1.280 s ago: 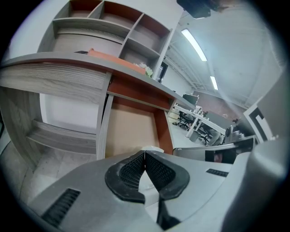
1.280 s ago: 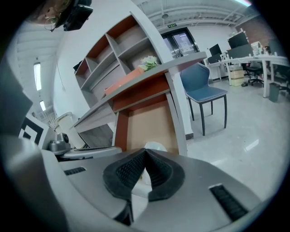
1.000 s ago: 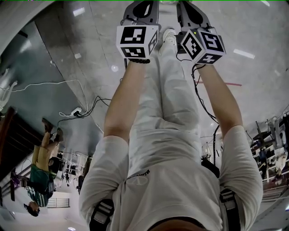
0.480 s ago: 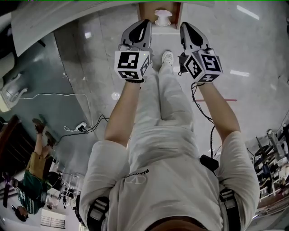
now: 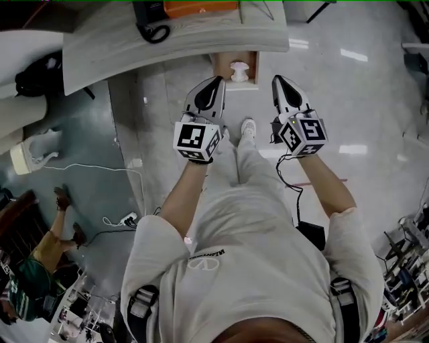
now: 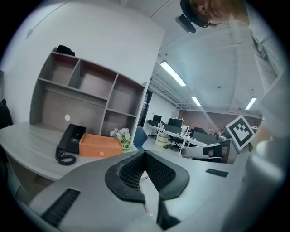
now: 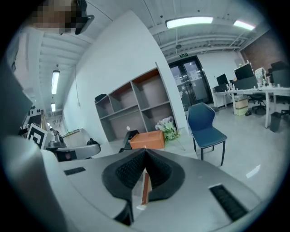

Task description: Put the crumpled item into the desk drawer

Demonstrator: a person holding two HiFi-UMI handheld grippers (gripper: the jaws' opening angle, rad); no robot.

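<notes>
Both arms are lifting: left gripper (image 5: 216,82) and right gripper (image 5: 277,80) are sliding lower in head view, off the top edge. Pale wood-grain bench (image 5: 120,47), black desk phone (image 5: 153,20), orange box (image 5: 200,8) and open brown drawer (image 5: 254,67) holding white crumpled item (image 5: 239,70) are coming into frame.
</notes>
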